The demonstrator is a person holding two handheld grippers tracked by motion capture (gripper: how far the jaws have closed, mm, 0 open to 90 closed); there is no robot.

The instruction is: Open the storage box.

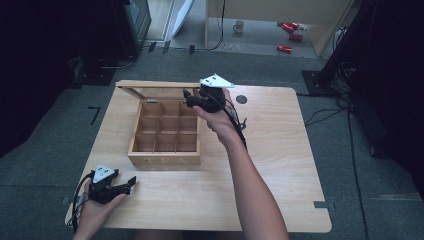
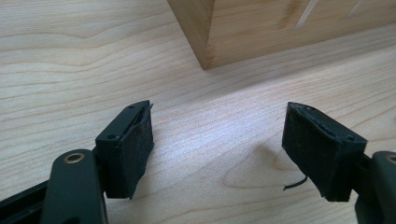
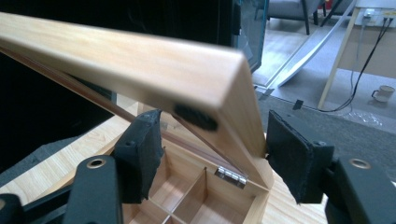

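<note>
Tea box lid [image 3: 140, 70] raised, right claw [image 3: 212, 154] astride its edge

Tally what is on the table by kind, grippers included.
Wooden tea box, lid raised: 1
Compartments in the box, all bare: 9
Grippers, left gripper and right gripper: 2
Total, box plus grippers: 3

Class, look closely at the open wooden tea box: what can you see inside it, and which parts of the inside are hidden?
Inside the tea box, wooden dividers form a grid of compartments, and those visible look empty. The right gripper and the raised lid cover parts of the back row, so those cannot be checked.
</note>
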